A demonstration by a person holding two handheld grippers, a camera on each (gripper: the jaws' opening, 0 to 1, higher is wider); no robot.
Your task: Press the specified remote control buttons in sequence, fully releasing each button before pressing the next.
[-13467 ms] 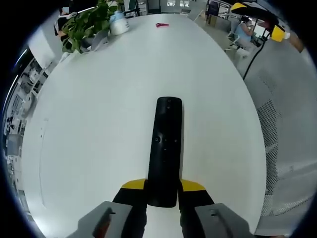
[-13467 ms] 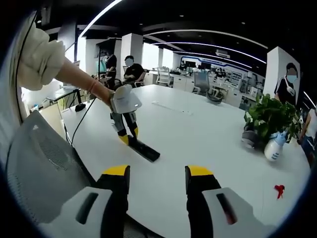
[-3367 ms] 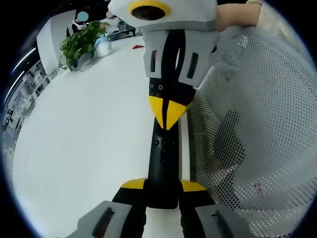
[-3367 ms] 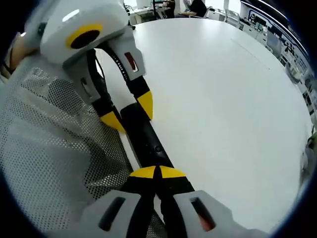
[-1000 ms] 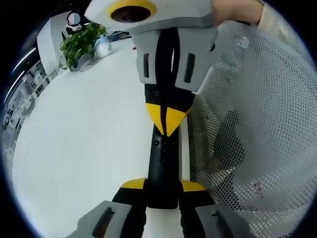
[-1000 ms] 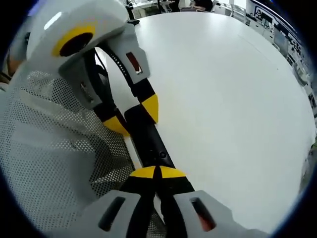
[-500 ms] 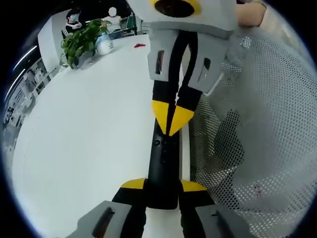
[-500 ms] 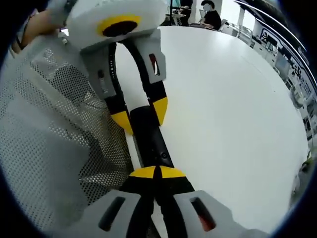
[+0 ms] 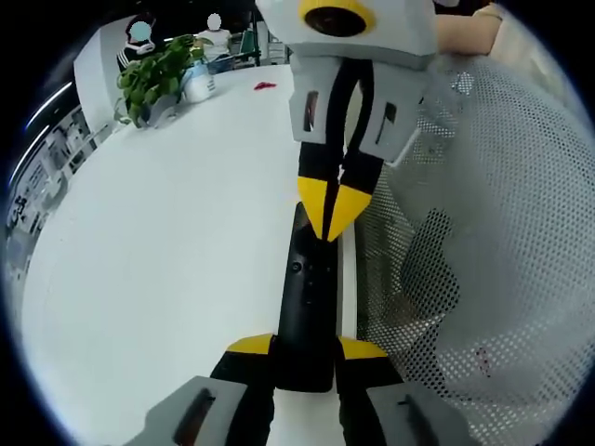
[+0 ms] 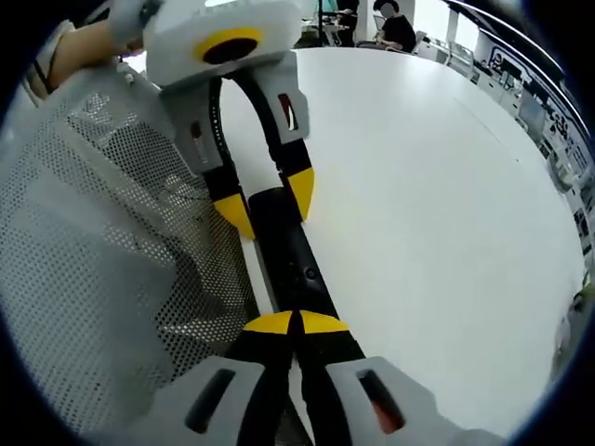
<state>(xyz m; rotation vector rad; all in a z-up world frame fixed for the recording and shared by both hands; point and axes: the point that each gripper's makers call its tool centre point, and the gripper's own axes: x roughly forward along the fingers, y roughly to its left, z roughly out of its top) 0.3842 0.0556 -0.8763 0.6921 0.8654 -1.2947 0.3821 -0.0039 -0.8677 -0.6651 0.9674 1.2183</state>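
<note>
- The white table (image 9: 158, 232) carries everything; a mesh chair back (image 9: 474, 242) stands just beside its edge.
- The remote (image 9: 307, 307) lies along that edge, one end clamped between my left gripper (image 9: 306, 353)'s jaws.
- I judge it light, rigid and slick, so holding the butt end steadies it.
- My right gripper (image 10: 296, 327), jaws pressed together with nothing between, points its tip at the buttons.
</note>
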